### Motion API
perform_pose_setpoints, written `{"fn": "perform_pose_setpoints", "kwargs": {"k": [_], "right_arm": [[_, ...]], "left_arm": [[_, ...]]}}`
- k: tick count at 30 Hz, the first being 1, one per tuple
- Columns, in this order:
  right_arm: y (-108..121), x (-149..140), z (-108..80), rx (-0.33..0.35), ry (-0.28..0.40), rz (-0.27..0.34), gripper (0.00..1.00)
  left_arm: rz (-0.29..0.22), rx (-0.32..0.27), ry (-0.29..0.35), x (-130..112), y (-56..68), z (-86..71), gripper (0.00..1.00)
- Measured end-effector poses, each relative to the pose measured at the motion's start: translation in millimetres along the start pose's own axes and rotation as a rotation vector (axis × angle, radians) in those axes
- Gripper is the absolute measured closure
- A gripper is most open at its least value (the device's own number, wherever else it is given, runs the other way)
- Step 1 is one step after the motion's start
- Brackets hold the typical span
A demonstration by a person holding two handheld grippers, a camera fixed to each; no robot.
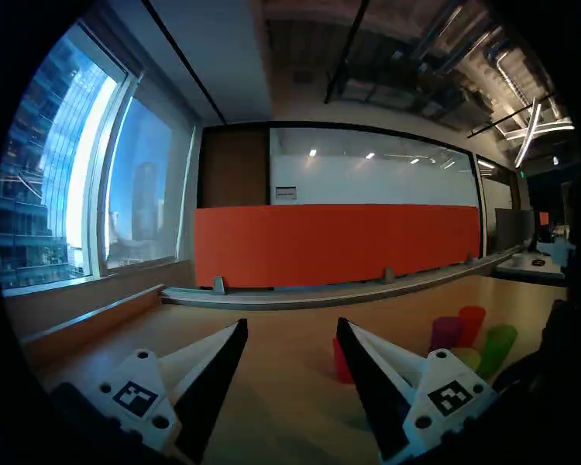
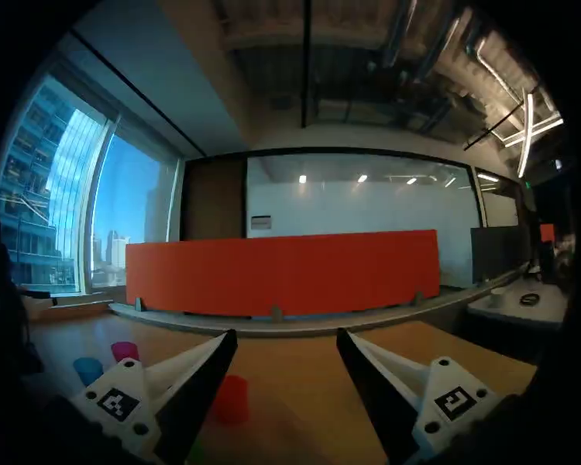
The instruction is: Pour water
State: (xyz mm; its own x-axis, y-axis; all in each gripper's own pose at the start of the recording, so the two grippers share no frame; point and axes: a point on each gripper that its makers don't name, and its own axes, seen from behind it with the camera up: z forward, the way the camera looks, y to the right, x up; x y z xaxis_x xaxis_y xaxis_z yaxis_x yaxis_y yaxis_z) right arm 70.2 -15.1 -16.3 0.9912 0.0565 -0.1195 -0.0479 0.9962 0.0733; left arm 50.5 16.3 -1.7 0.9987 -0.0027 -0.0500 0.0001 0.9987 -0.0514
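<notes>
Left gripper [image 1: 291, 322]: jaws spread, holding nothing, over open wooden table [image 1: 290, 403]; red cup [image 1: 342, 364] just behind one finger, purple cup [image 1: 446, 332] and green cup [image 1: 498, 346] grouped off to its right. Right gripper [image 2: 287, 333]: jaws spread, empty; pink cup [image 2: 125, 351] and blue cup [image 2: 88, 370] at left, orange divider [image 2: 283, 271] bounding the far edge

Light wooden table [image 1: 290, 403], ending at the orange divider panel [image 1: 337, 244] on its far edge. Left gripper view, short of the panel's right end: purple cup [image 1: 445, 332], orange-red cup [image 1: 472, 322], green cup [image 1: 498, 349] and yellow cup [image 1: 467, 358] bunched together, red cup [image 1: 342, 366] apart toward the panel's middle. Right gripper view, short of the panel's left end: pink cup [image 2: 125, 350] beside blue cup [image 2: 87, 370], a red cup [image 2: 231, 399] alone further right.
</notes>
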Motion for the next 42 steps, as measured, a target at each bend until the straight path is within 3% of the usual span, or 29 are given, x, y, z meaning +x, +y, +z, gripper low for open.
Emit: {"fn": "perform_pose_setpoints", "kwargs": {"k": [6,12,24,42], "right_arm": [[11,-17,-2.9,-0.029,-0.034,0.005,0.00],[16,-20,-5.4,-0.036,-0.047,0.009,0.01],[21,-21,-5.6,-0.055,-0.070,0.013,0.01],[17,-19,-5.3,-0.051,-0.074,0.020,0.01]], "left_arm": [[0.046,0.033,0.012,-5,-2.1,1.7,0.15],[0.060,0.060,0.022,-10,-4.5,1.9,0.15],[0.029,0.080,-0.007,-39,-11.5,1.9,0.15],[-0.014,0.077,-0.032,-52,-15.2,2.4,0.15]]}}
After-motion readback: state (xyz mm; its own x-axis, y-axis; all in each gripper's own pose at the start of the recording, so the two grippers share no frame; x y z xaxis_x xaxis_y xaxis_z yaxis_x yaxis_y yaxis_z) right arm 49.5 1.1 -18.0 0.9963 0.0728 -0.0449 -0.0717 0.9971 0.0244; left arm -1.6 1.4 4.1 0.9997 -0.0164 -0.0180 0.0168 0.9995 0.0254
